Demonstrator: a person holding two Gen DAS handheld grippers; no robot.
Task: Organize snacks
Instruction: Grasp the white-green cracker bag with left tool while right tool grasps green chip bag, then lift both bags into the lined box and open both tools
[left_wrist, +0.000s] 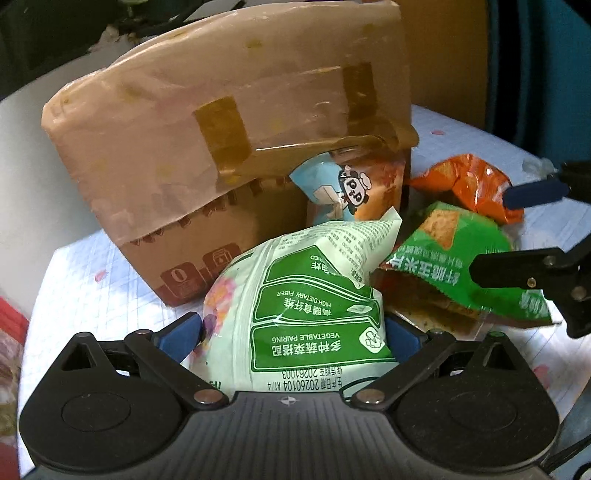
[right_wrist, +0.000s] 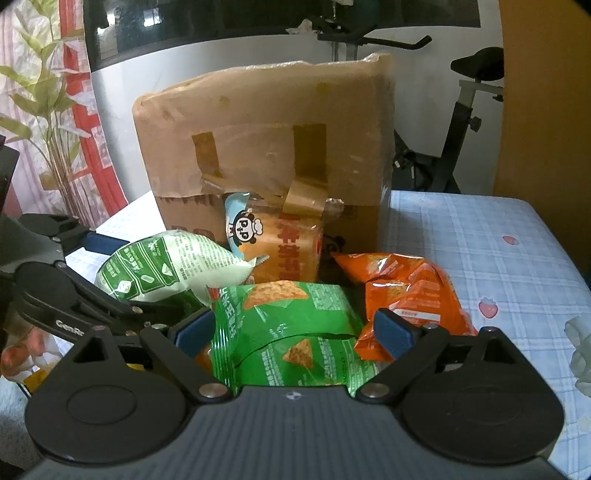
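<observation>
- Pale-green bag (left_wrist: 306, 295) of vegetable snacks sits between the wide-apart pads of the left tongs (left_wrist: 295, 332); whether the blue pads press its sides cannot be told, since the bag hides the right one.
- Dark-green bag (right_wrist: 284, 328) of corn chips lies between the pads of the right tongs (right_wrist: 291, 332), which also stand wide apart; the left pad is at the bag's edge, the right pad (right_wrist: 393, 330) looks clear of it and lies over the orange bag (right_wrist: 410, 291).
- Both green bags lie side by side on a blue checked cloth (right_wrist: 480, 236) covering the table, the pale one to the left in the right wrist view.
- Orange bag lies just right of the dark-green one, touching it.
- Behind them a cardboard box (right_wrist: 266, 140) stands upright, patched with brown tape.
- A panda-print packet (right_wrist: 273, 240) leans against the box front, just behind the green bags.
- An exercise bike (right_wrist: 461, 122) stands beyond the table, at right.
</observation>
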